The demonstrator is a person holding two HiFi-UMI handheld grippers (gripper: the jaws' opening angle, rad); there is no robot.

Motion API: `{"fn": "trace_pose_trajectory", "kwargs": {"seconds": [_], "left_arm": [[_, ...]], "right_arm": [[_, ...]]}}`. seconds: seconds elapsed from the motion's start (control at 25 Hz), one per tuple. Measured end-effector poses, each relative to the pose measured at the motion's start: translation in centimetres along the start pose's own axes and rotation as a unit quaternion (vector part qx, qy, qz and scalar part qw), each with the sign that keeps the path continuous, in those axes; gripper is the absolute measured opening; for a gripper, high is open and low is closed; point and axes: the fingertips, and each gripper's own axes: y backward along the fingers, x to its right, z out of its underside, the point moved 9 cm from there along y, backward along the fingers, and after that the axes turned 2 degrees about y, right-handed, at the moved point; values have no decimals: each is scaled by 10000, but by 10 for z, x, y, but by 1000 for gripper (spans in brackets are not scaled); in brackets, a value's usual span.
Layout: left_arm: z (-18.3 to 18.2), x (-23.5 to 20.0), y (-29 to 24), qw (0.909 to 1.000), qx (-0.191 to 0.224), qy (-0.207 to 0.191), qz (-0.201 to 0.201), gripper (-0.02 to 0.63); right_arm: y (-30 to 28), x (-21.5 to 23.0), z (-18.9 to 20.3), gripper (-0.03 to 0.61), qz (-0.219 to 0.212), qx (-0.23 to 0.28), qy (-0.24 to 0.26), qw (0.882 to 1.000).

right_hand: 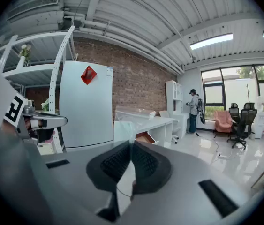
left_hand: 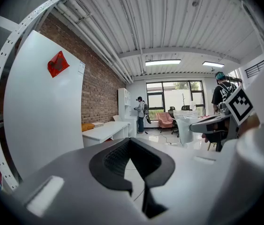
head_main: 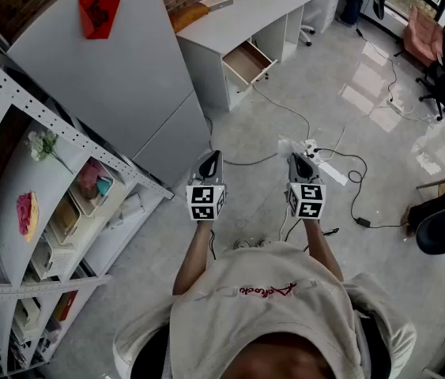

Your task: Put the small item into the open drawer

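The white desk (head_main: 242, 14) stands far ahead with its wooden drawer (head_main: 247, 61) pulled open; in the right gripper view the drawer (right_hand: 143, 137) shows just beyond the jaws. My right gripper (head_main: 297, 158) is held at waist height over the floor, and in its own view the gripper (right_hand: 131, 144) is shut on a small clear, film-like item (right_hand: 124, 125) that sticks up past the tips. My left gripper (head_main: 210, 158) hangs beside it, and in its own view (left_hand: 131, 142) it is shut with nothing in it. Both are well short of the desk.
A tall white cabinet (head_main: 111, 77) with a red sticker (head_main: 97, 13) stands left of the desk. A metal shelf rack (head_main: 64, 212) with baskets fills the left side. A power strip (head_main: 325, 164) and cables lie on the floor ahead. Black chairs (head_main: 443, 227) stand at right. A person (left_hand: 141, 114) stands far off.
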Motion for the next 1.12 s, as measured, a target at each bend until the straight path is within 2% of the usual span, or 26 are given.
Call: {"fn": "trace_pose_trajectory", "kwargs": {"seconds": [0.48, 1.12], "left_arm": [[0, -10, -6, 10000, -5, -7, 44, 6], [11, -44, -13, 9995, -95, 20, 294, 6]], "right_arm": [[-9, -5, -1, 12, 31, 2, -64, 10000], [-34, -36, -3, 13, 164, -62, 1, 9998]]}}
